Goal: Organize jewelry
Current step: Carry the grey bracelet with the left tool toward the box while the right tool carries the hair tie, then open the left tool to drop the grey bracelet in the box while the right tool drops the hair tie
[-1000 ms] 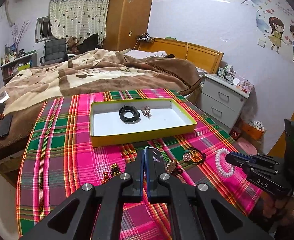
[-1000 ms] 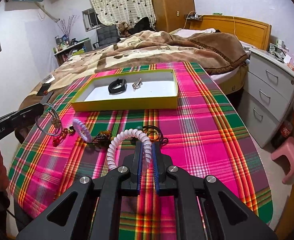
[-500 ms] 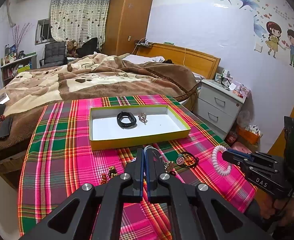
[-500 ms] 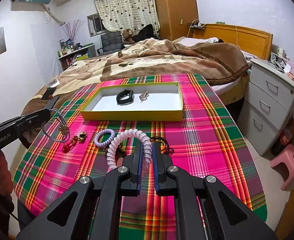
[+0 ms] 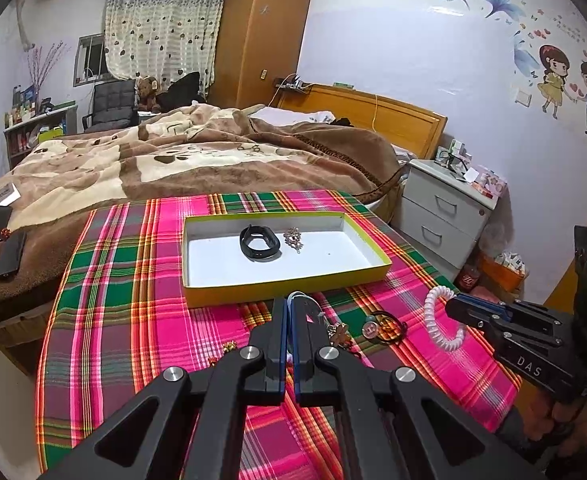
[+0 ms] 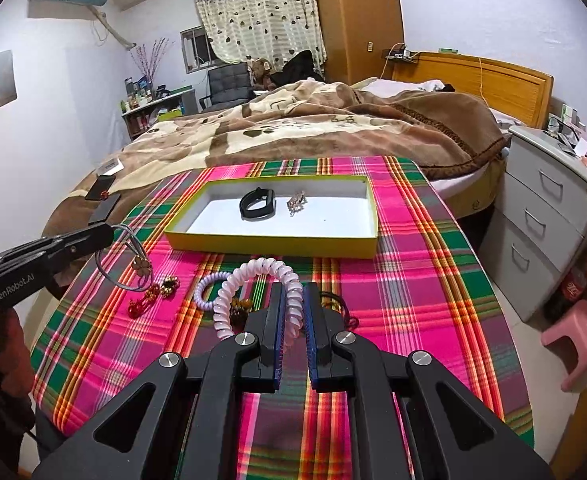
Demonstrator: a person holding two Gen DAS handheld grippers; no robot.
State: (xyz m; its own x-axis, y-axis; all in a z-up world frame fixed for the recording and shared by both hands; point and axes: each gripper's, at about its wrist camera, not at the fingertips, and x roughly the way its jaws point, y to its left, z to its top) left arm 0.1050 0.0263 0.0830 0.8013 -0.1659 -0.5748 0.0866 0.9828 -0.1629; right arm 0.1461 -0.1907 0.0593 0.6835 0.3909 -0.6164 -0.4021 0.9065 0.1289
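A yellow-rimmed white tray point(image 5: 285, 288) point(image 6: 269, 246) lies on the plaid table and holds a black band point(image 5: 259, 242) point(image 6: 257, 204) and a silver brooch point(image 5: 293, 238) point(image 6: 296, 201). My left gripper point(image 5: 288, 306) point(image 6: 109, 234) is shut on a thin grey cord necklace with a flower pendant point(image 6: 139, 266), held above the table's near left. My right gripper point(image 6: 293, 300) point(image 5: 449, 306) is shut on a pale pink spiral bracelet point(image 6: 261, 280) point(image 5: 439, 322), held above the table in front of the tray.
On the cloth lie a purple spiral ring point(image 6: 207, 286), red and gold earrings point(image 6: 153, 294), an amber piece point(image 6: 239, 308) and a dark cord bracelet point(image 5: 383, 326). A bed point(image 5: 173, 160) stands behind the table. A grey nightstand point(image 6: 545, 216) and pink stool point(image 6: 577, 340) stand right.
Both grippers have risen and drawn back from the table, each carrying its piece. The tray and loose pieces look smaller and farther away.
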